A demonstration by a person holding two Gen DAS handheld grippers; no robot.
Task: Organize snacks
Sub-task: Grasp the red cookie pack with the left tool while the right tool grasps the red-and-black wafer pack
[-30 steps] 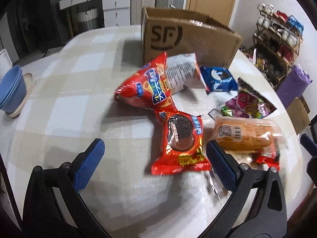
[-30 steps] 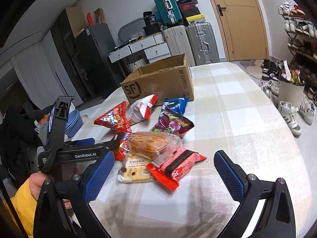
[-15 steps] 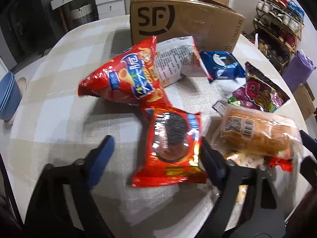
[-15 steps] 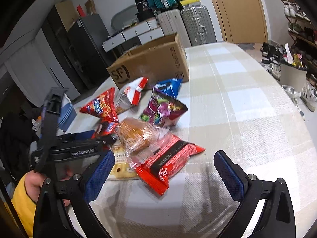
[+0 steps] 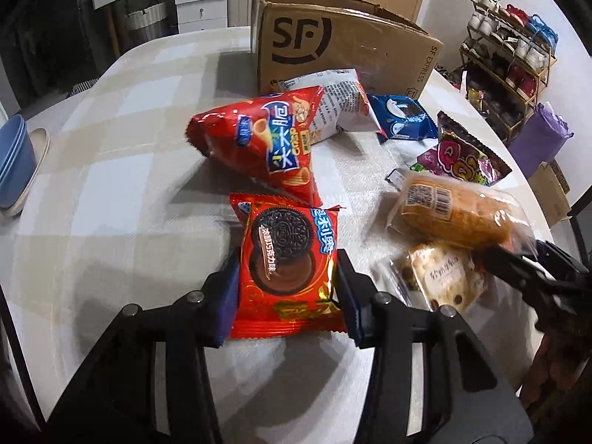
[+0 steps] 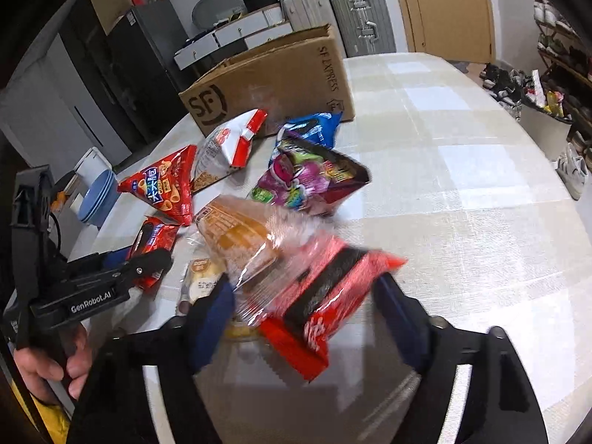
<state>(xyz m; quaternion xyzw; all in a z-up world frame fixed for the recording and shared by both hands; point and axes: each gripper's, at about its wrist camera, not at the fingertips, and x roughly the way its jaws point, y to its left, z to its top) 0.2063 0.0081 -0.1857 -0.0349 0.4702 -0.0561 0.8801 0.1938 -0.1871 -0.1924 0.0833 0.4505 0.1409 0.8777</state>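
Note:
My left gripper (image 5: 285, 292) is shut on a red Oreo packet (image 5: 286, 270) lying on the table; its pads press both sides. My right gripper (image 6: 307, 314) is closing around a red-and-black snack packet (image 6: 325, 296), pads at its edges, with a clear-wrapped bread roll (image 6: 240, 236) beside it. A red cone-snack bag (image 5: 266, 140), a white bag (image 5: 333, 103), a blue Oreo packet (image 5: 401, 118) and a purple candy bag (image 5: 462, 159) lie before the open SF cardboard box (image 5: 333, 44).
A small cookie packet (image 5: 440, 277) lies beside the bread roll (image 5: 455, 211). Blue bowls (image 5: 14, 162) stand at the table's left edge. A shoe rack (image 5: 510, 55) and suitcases stand beyond the checked tablecloth (image 6: 462, 185).
My left gripper moved forward and closed on the red Oreo packet. My right gripper moved forward and narrowed around the red-and-black packet.

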